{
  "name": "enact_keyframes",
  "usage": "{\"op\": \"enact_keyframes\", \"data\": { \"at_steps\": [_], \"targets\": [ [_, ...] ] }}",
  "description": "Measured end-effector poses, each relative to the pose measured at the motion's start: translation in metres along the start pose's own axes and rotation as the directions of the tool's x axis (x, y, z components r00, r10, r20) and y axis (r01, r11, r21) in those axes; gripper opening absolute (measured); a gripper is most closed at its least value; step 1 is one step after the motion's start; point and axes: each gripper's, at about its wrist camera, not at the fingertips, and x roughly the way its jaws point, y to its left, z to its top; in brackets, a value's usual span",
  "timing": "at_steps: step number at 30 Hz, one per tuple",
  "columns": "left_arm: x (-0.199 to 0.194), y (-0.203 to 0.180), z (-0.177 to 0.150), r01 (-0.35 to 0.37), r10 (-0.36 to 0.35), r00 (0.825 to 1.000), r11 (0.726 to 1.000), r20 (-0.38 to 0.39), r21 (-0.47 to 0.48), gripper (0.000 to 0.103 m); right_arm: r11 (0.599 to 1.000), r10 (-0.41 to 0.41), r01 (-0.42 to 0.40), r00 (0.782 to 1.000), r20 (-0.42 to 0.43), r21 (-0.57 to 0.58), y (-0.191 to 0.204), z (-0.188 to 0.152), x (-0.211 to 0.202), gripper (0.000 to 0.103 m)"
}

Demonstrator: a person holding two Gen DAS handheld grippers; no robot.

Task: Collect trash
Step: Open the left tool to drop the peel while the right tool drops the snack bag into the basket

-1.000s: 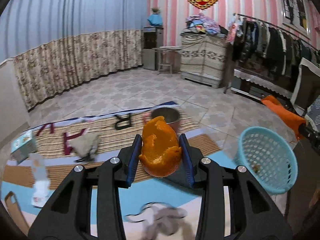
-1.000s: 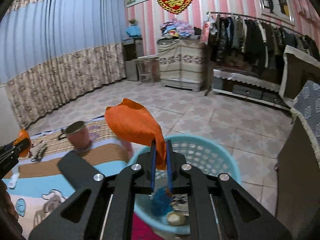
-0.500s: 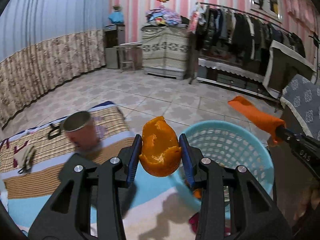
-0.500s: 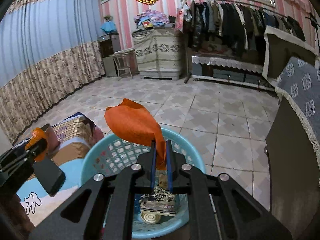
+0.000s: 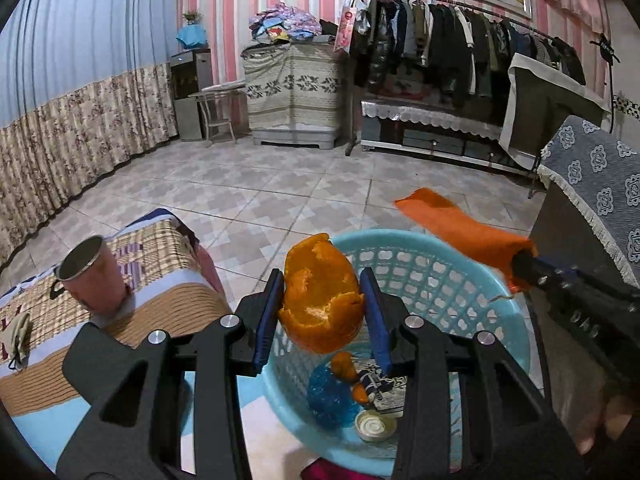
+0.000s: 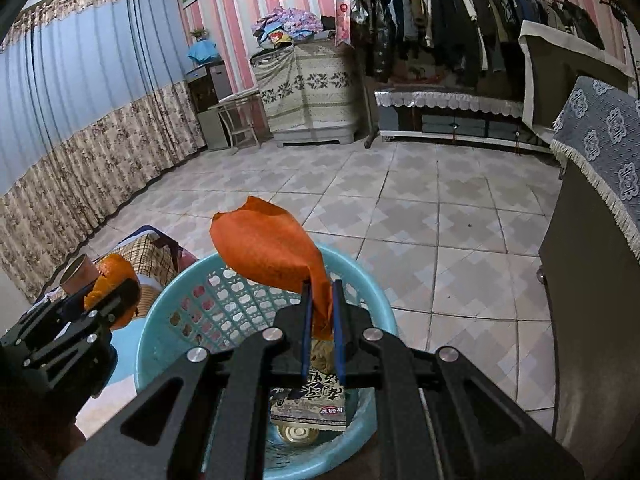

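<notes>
A light-blue lattice basket (image 5: 436,280) on the tiled floor (image 5: 256,192) is shown directly below both held tools, its rim just beside the edge of a striped, patterned bed cover (image 5: 168,280). The key relation is vertical: the basket mouth lies under and slightly ahead of each load, so a release is judged to be all that the next move calls for.

The left gripper (image 5: 322,312) is seen with its jaws clamped on a hollowed orange peel (image 5: 320,300), held upright with its long axis running up and down, above the near-left part of the basket. The right gripper (image 6: 320,320) is seen with its jaws pressed together on the lower end of an orange wrapper (image 6: 268,252), which stands up and leans left over the basket's middle. The right tool appears the more centred over the opening; the left hangs nearer the rim, so the peel is judged the likelier to catch the edge.

Inside the basket, a printed packet (image 6: 312,400), a blue crumpled wad (image 5: 332,396), a small round lid (image 5: 376,424) and scraps of peel are already gathered. A pink metal cup (image 5: 90,276) stands on the bed cover, well apart from the basket.

Behind, a clothes rack (image 5: 452,32), floral curtains (image 5: 80,128) and pink-striped walls enclose the room.
</notes>
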Motion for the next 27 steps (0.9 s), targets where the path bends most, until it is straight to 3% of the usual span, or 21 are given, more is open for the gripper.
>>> {"op": "enact_keyframes", "data": {
  "at_steps": [3,5,9,14,24,27],
  "targets": [
    [0.005,-0.002,-0.001,-0.002,0.002,1.0,1.0,-0.019,0.007,0.041,1.0,-0.001,0.001,1.0,-0.013,0.006,-0.003,-0.003,0.006,0.009],
    [0.008,-0.001,-0.002,-0.001,0.001,1.0,1.0,-0.028,0.007,0.054,1.0,-0.001,0.001,1.0,-0.013,0.01,-0.004,-0.003,0.007,0.009],
    [0.004,0.005,-0.001,-0.017,0.017,1.0,1.0,-0.014,-0.003,0.062,1.0,-0.003,0.003,1.0,-0.016,0.004,-0.004,-0.004,0.007,0.009],
    [-0.01,0.024,0.005,-0.083,0.084,0.996,0.996,0.03,-0.03,0.082,1.0,-0.014,0.014,1.0,-0.027,-0.012,-0.001,-0.005,0.009,0.009],
    [-0.031,0.071,0.005,-0.18,0.185,0.982,0.979,0.042,-0.097,0.091,0.997,-0.035,0.03,0.997,-0.067,-0.075,0.023,-0.009,0.022,0.012],
    [-0.034,0.082,0.001,-0.2,0.205,0.978,0.973,0.037,-0.113,0.092,0.996,-0.026,0.018,0.995,-0.094,-0.088,0.031,-0.012,0.029,0.037]
  ]
}}
